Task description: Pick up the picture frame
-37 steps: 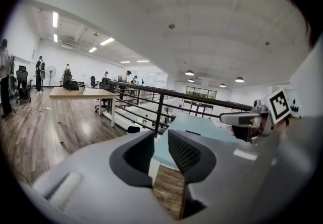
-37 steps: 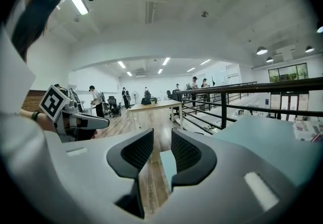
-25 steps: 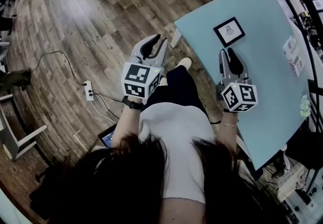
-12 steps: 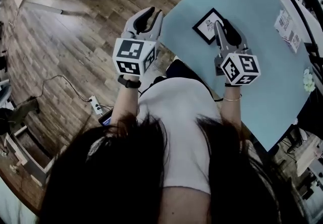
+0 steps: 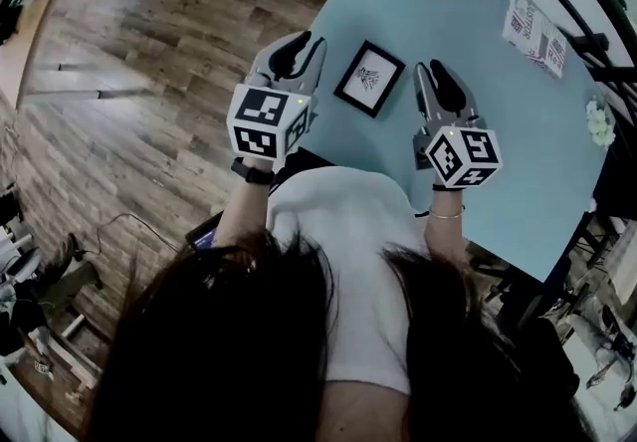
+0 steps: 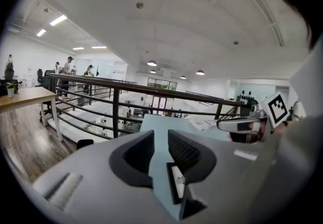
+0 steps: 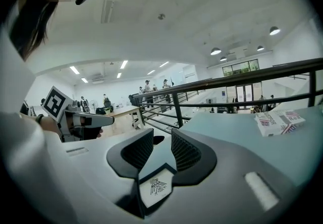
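The picture frame [image 5: 369, 79] is small, black-edged, with a white mat and a dark drawing, and lies flat near the near-left edge of the light blue table [image 5: 468, 2]. My left gripper [image 5: 307, 44] hovers at the table's left edge, just left of the frame, open with nothing between its jaws. My right gripper [image 5: 434, 72] hangs over the table just right of the frame, also open and empty. In the left gripper view the frame [image 6: 176, 182] shows low between the left gripper's [image 6: 160, 151] jaws. In the right gripper view the frame [image 7: 154, 187] lies below the right gripper [image 7: 162, 148].
A printed carton [image 5: 532, 30] lies at the table's far right, also in the right gripper view as the carton [image 7: 277, 121]. A small white flower piece [image 5: 599, 121] sits at the right edge. A dark railing [image 6: 116, 97] runs behind the table. Wooden floor [image 5: 129, 111] lies to the left.
Both grippers have swung across toward the table. The frame, earlier ahead and to the right of them, now lies between the two grippers.
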`<state>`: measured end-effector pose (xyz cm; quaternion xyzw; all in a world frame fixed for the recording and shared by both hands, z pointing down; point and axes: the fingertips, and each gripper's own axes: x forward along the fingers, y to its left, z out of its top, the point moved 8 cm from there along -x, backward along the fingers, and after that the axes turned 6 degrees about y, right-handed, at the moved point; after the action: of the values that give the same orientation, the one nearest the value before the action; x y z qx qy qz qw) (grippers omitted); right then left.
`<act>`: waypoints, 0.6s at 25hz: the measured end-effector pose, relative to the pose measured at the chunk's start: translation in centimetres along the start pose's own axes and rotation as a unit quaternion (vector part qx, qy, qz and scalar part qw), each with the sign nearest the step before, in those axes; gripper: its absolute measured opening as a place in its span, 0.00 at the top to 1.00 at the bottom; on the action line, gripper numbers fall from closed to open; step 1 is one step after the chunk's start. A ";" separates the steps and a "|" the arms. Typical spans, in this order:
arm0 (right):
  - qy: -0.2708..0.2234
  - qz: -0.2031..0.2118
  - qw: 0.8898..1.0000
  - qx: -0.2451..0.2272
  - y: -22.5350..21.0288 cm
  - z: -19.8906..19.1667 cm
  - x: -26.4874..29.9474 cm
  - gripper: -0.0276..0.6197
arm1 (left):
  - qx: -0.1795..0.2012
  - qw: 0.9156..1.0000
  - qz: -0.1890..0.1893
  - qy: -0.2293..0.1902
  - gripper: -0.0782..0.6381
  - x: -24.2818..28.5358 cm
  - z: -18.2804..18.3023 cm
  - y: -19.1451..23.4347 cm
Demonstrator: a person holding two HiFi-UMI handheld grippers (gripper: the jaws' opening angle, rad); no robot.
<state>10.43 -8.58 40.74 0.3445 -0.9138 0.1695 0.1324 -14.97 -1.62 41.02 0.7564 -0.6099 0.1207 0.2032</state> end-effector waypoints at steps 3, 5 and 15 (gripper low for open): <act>-0.003 -0.028 0.999 0.017 -1.5 -0.2 -0.5 0.83 | 0.012 0.999 -0.029 0.015 0.77 2.4 0.8 -0.5; -0.003 -0.047 0.998 0.030 -2.1 -0.5 -0.8 0.83 | 0.017 0.998 -0.050 0.025 0.77 3.7 1.1 -0.6; -0.012 -0.128 0.986 0.105 -2.5 -2.2 -1.8 0.83 | 0.043 0.986 -0.145 0.076 0.77 7.9 1.2 -0.6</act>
<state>13.72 -8.39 42.64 0.4727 -0.8407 0.2424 0.1049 -12.70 -8.98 43.28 0.8333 -0.4708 0.1734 0.2321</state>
